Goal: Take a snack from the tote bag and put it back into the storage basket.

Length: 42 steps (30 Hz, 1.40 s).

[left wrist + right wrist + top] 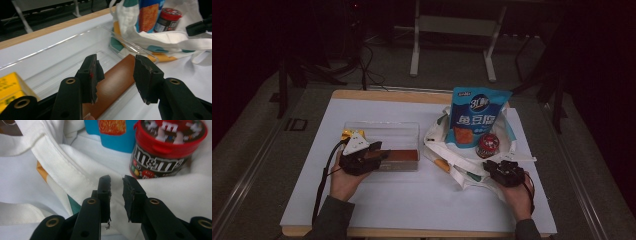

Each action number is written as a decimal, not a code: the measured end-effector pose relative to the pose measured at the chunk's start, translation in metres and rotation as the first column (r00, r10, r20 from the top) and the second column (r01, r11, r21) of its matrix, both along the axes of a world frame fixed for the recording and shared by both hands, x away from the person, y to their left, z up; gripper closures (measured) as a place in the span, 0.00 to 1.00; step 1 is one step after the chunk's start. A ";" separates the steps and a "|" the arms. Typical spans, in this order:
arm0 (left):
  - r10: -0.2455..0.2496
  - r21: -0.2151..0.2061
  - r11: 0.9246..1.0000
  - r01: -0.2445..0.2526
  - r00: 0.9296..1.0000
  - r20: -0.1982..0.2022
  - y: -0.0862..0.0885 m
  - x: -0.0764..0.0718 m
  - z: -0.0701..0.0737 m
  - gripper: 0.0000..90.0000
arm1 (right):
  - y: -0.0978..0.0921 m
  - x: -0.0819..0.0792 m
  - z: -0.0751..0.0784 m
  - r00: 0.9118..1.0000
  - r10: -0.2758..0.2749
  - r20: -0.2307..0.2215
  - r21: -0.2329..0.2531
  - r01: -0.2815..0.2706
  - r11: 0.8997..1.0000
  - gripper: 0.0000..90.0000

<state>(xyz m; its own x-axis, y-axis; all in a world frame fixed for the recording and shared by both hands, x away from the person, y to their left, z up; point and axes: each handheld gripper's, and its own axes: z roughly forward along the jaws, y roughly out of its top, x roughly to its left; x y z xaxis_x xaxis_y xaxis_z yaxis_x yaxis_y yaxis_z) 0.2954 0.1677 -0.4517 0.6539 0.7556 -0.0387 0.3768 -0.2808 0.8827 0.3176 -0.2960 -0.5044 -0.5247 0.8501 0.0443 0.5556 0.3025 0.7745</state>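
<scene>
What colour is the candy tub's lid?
Red, on the candy tub; clearest in the right gripper view.

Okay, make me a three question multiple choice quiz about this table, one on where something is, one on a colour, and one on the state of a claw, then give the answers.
1. Where does the brown bar lie?
A. in the clear plastic box
B. on the tote bag
C. on the floor

2. What colour is the lid of the candy tub?
A. green
B. red
C. white

3. How does the left claw stand?
A. shut on the bar
B. shut on the bag
C. open above the bar

Answers:
1 A, the left claw's view shows the bar on the box floor.
2 B, the right claw's view shows a red lid.
3 C, its jaws stand apart with the bar showing between them.
</scene>
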 end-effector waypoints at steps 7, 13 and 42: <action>-0.037 0.003 0.999 0.037 0.999 -0.013 -0.004 -0.006 -0.006 0.62 | 0.003 0.005 0.015 1.000 0.012 0.014 -0.044 -0.011 0.999 0.92; -0.052 -0.025 0.998 0.050 0.998 -0.044 -0.004 -0.011 -0.012 0.62 | 0.008 0.011 0.028 0.999 0.020 0.034 -0.072 -0.017 0.997 1.00; -0.140 -0.012 0.990 0.139 0.989 -0.045 -0.021 -0.026 -0.052 0.64 | 0.006 0.054 0.067 0.998 -0.028 0.049 -0.104 0.033 0.994 0.74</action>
<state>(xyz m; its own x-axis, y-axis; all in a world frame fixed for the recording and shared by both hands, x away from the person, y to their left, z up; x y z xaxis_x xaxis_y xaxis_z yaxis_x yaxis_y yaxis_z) 0.2698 0.1467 -0.5032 0.7502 0.6566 -0.0774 0.3744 -0.3253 0.8683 0.3721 -0.2901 -0.4377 -0.4977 0.8646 -0.0697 0.5294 0.3664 0.7652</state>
